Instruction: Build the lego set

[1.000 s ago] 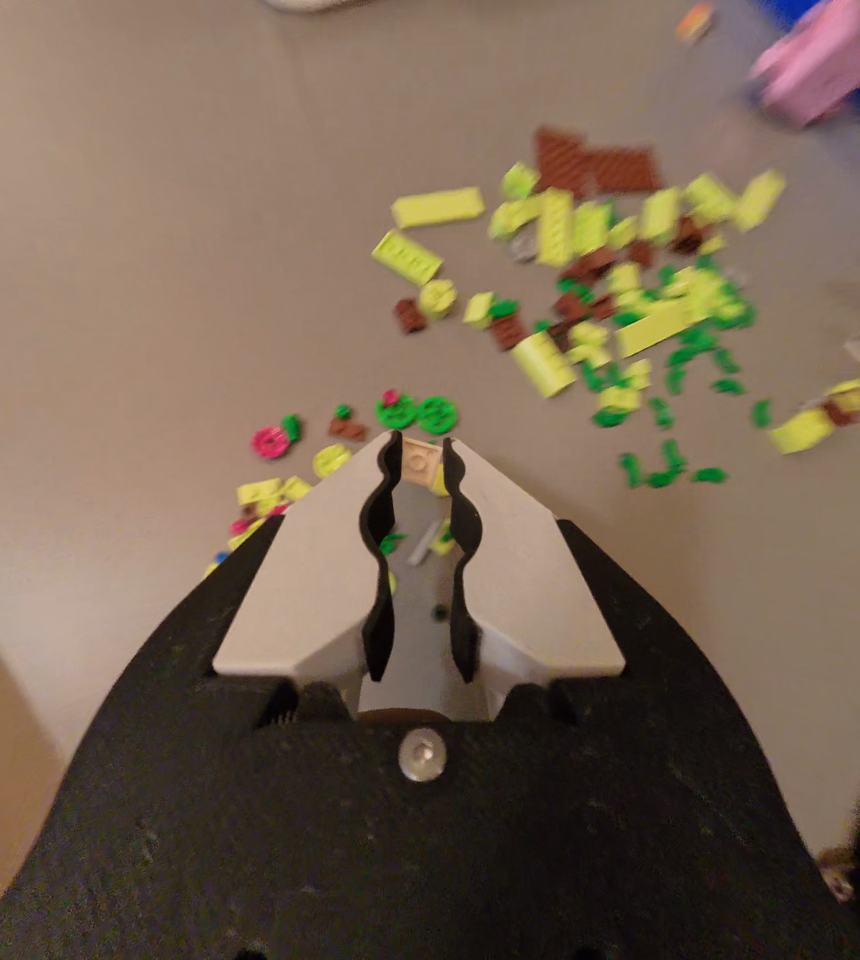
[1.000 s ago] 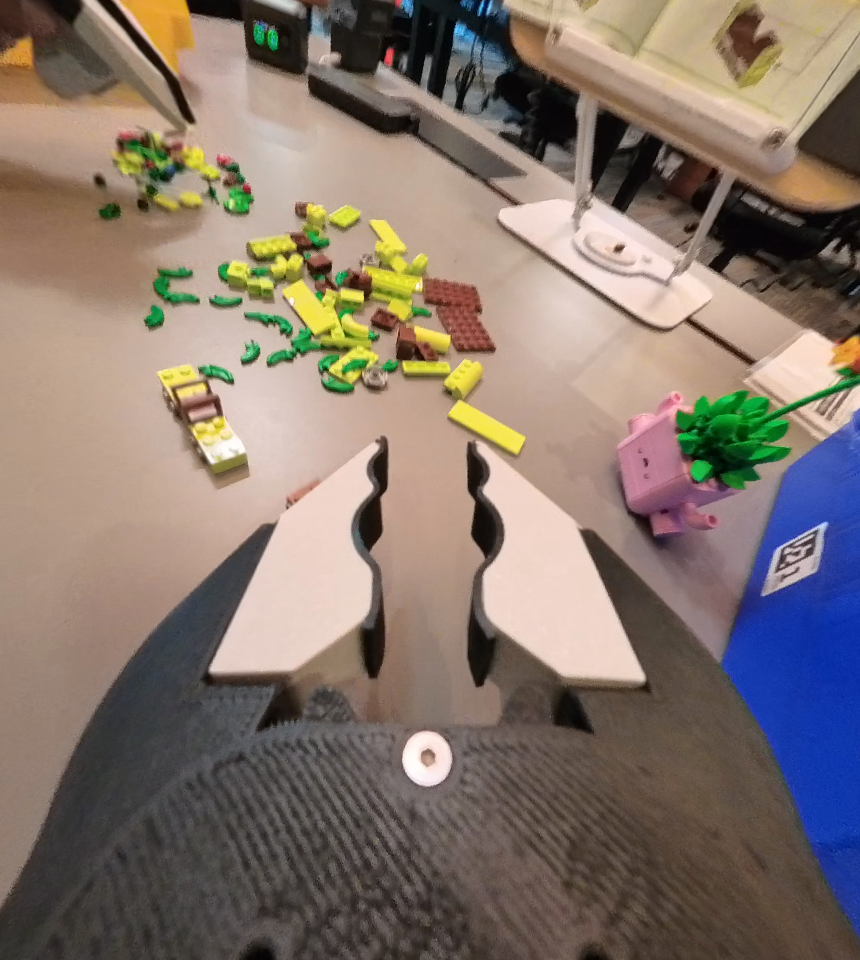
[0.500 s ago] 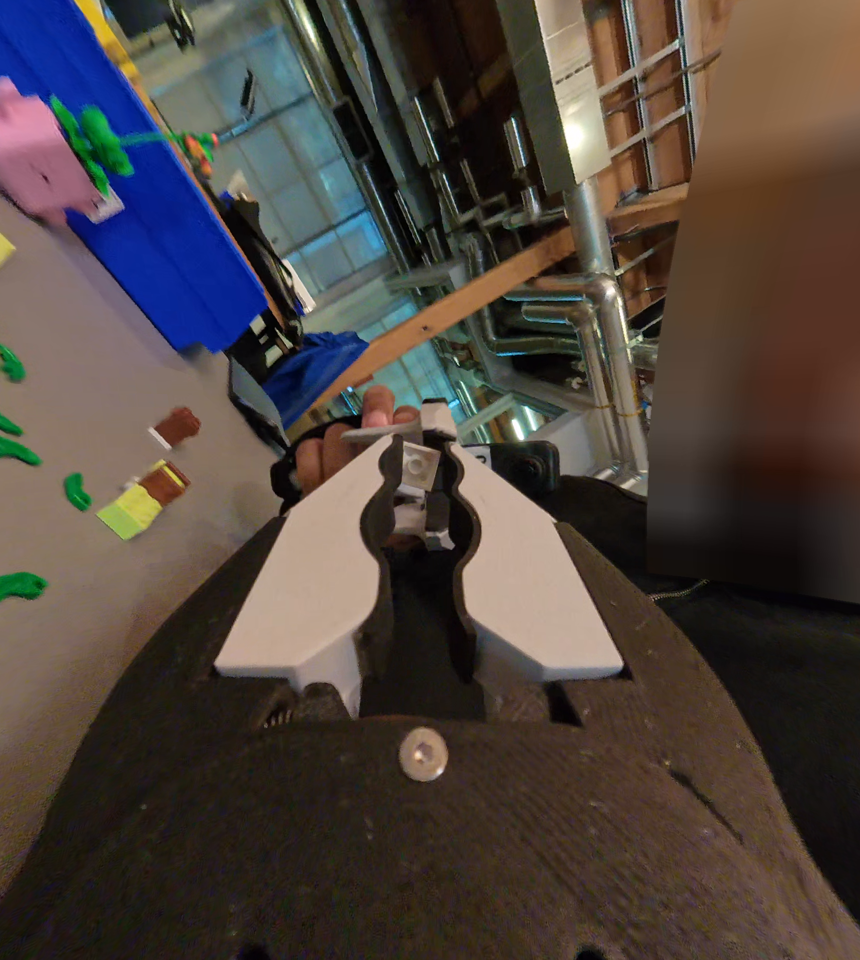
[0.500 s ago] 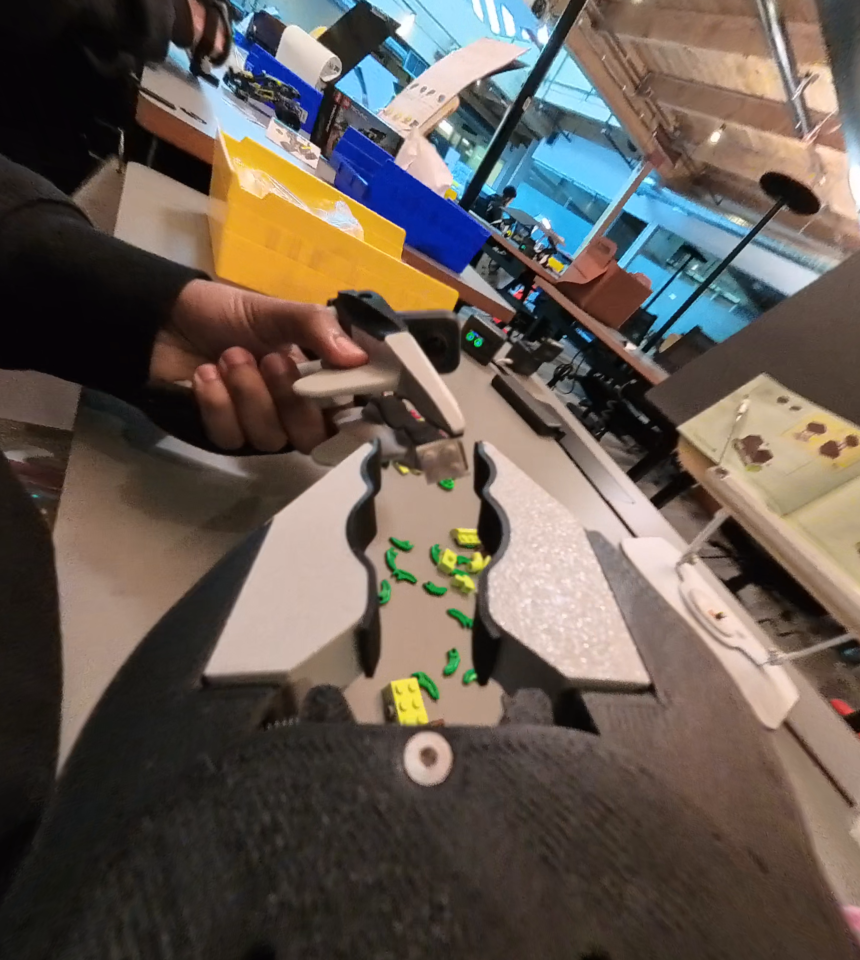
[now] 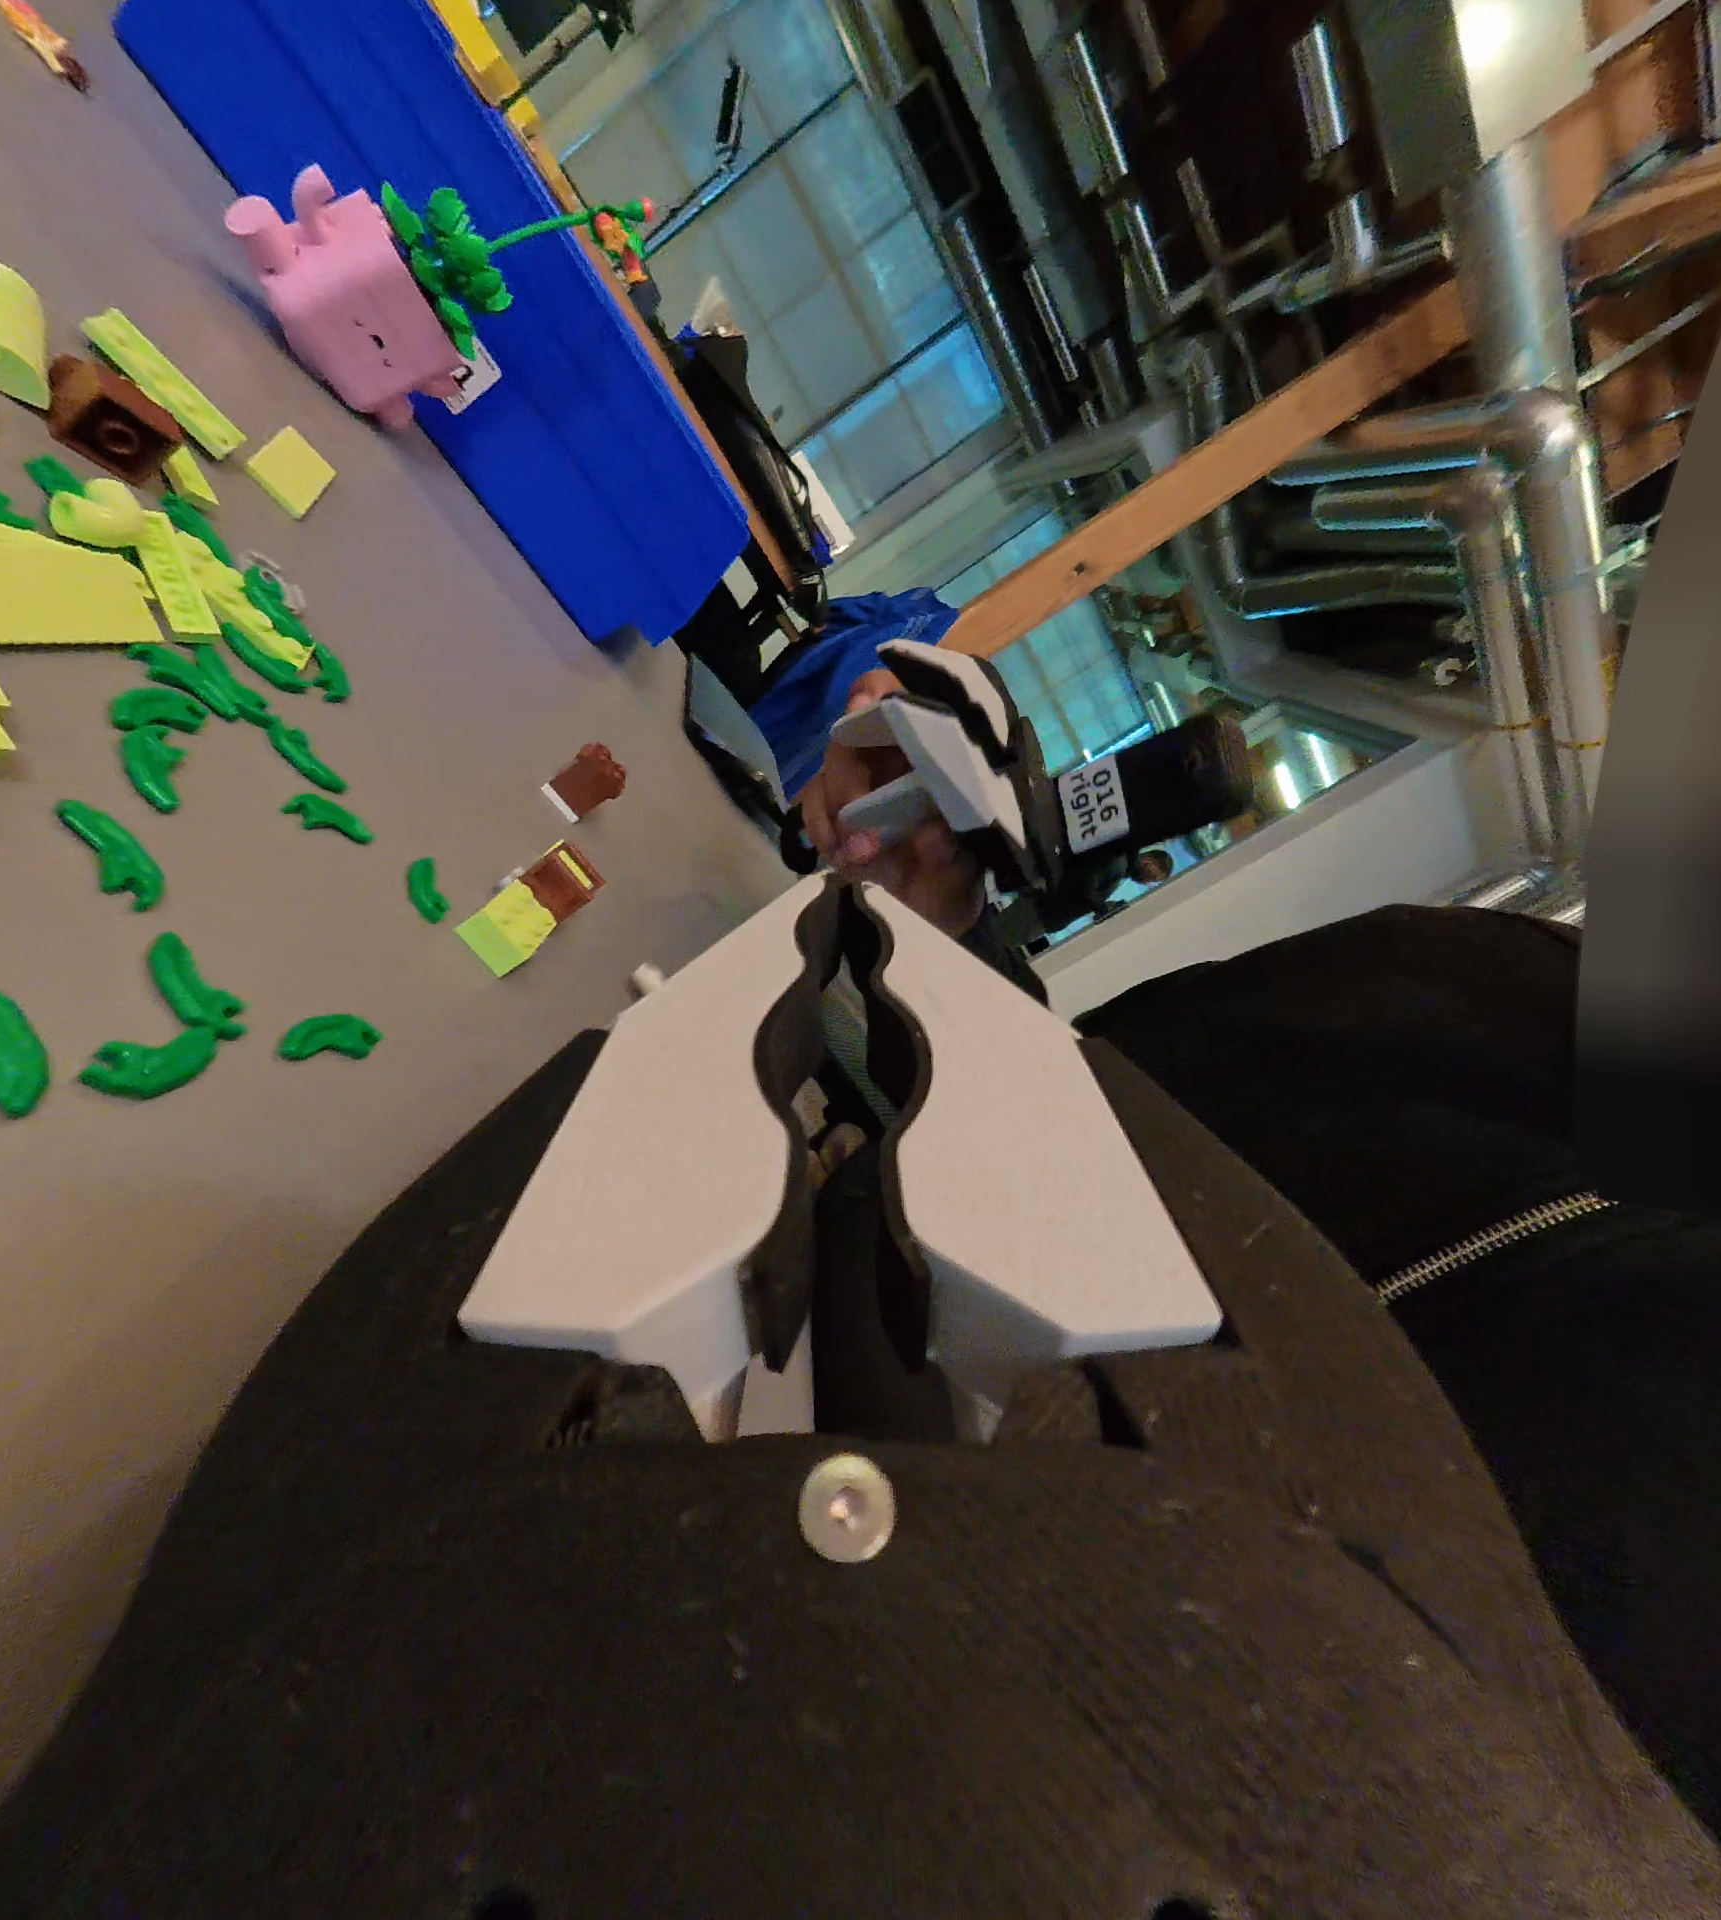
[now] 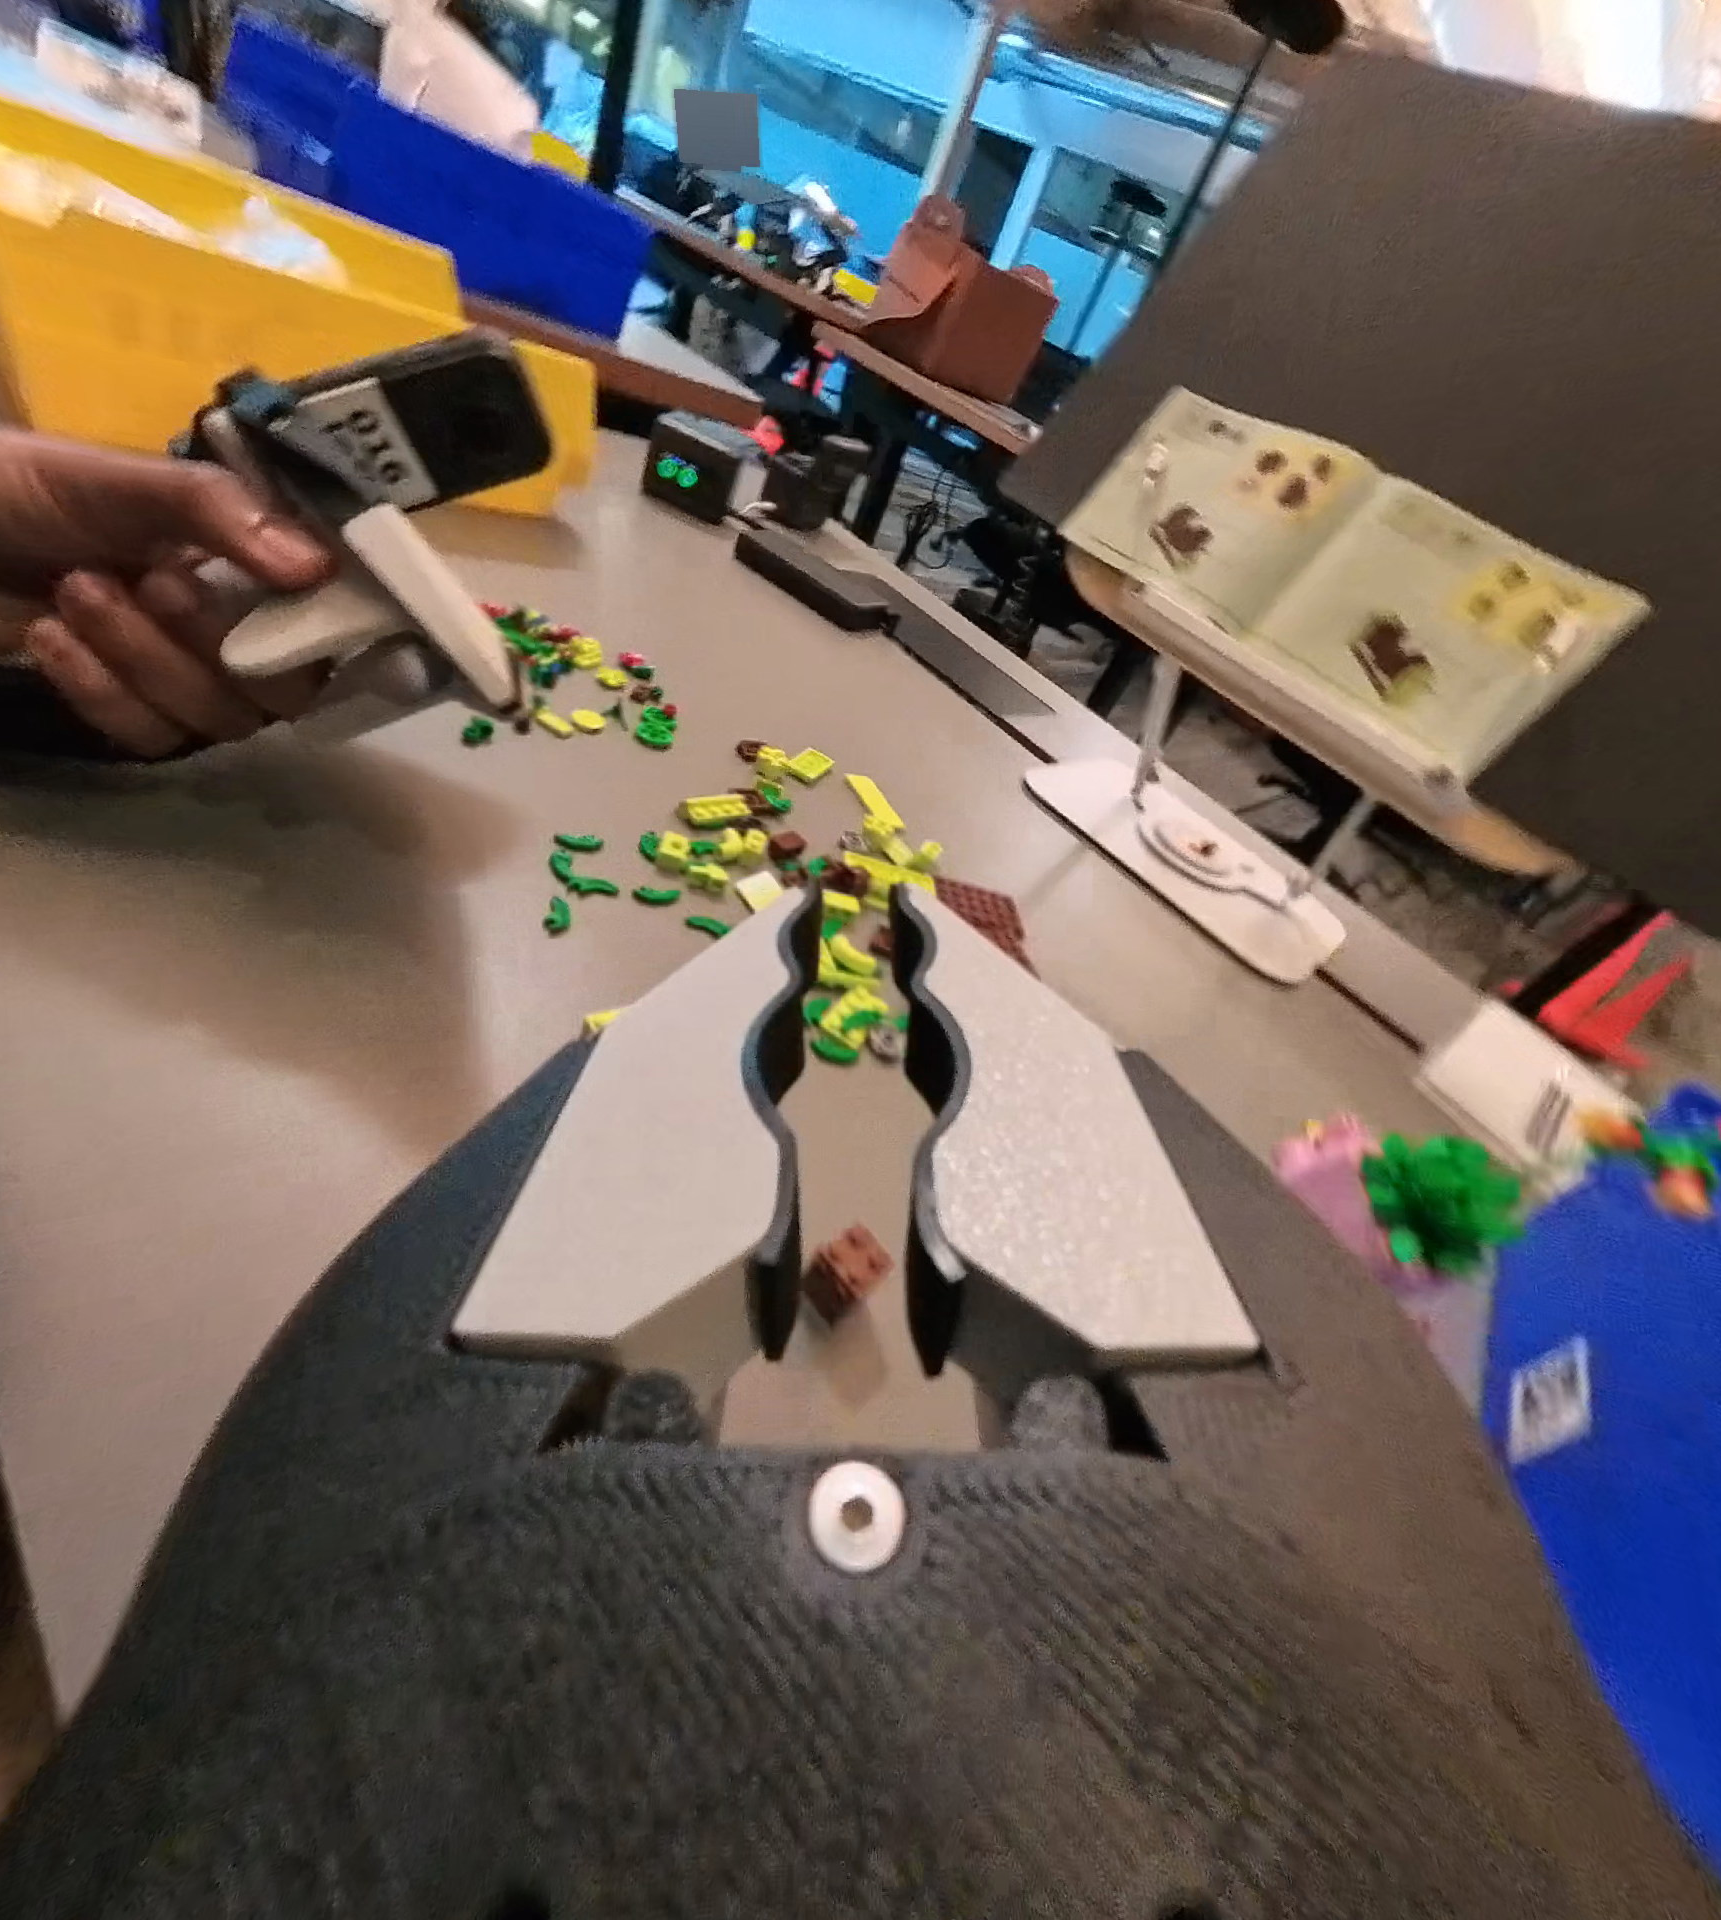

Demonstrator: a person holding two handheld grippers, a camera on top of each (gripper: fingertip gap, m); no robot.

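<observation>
My left gripper [image 5: 843, 885] is held tilted above the grey table [image 5: 420, 1195], its tips together with nothing showing between them. In the right wrist view a hand holds it [image 6: 497, 691] low over a small heap of mixed pieces [image 6: 586, 675]. My right gripper [image 6: 851, 904] is open and empty, hovering over the main pile of lime, green and brown Lego pieces [image 6: 783, 842]. A brown brick [image 6: 845, 1273] lies on the table below its fingers. The right gripper also shows in the left wrist view [image 5: 949, 717]. A small lime and brown assembly [image 5: 534, 904] lies near the table edge.
A pink planter build with green leaves [image 5: 347, 301] lies against a blue bin [image 5: 482, 343], right of my right gripper [image 6: 1355, 1195]. An open instruction booklet [image 6: 1355, 603] sits on a white stand at the back right. A yellow bin [image 6: 212, 312] is at the back left. There is about 12 cm between the tips of the two grippers. My right gripper's tips are some 11 cm from the brown brick [image 6: 845, 1273].
The tan piece seen between my left tips half a second ago no longer shows, and those jaws are closer together. The two grippers have moved apart; the right one now points at the main pile.
</observation>
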